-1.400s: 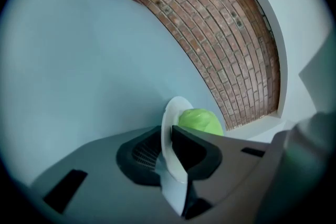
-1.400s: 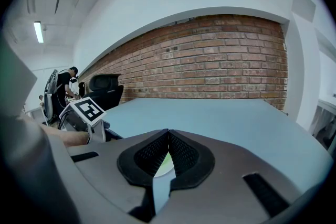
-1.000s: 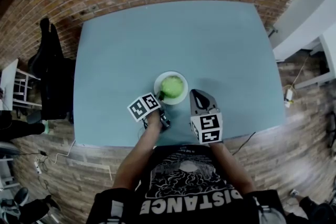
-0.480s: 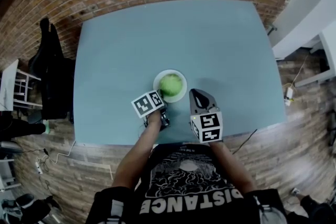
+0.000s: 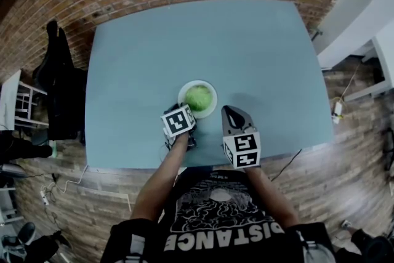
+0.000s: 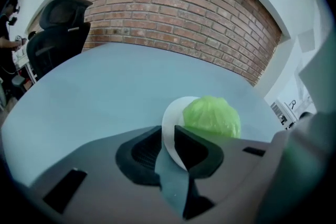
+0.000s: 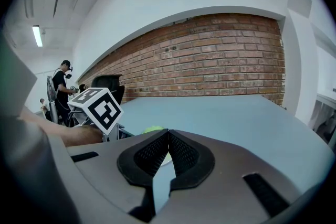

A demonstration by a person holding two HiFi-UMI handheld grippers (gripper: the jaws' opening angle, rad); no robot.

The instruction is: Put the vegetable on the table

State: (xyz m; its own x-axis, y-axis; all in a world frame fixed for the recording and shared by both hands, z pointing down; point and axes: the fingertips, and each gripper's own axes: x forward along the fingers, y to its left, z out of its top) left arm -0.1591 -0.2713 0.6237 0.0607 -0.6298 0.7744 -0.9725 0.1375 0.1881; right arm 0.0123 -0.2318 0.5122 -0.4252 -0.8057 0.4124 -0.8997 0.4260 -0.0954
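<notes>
Gripping the near rim of a white plate, the left gripper is clenched on it.
A green cabbage sits on that plate, near-centre of the blue surface; the right gripper, just right, is clenched empty.

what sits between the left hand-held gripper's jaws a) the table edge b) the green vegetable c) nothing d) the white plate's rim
d: the left gripper view shows the white plate with its rim between the jaws of the left hand-held gripper, the vegetable beyond them.
</notes>
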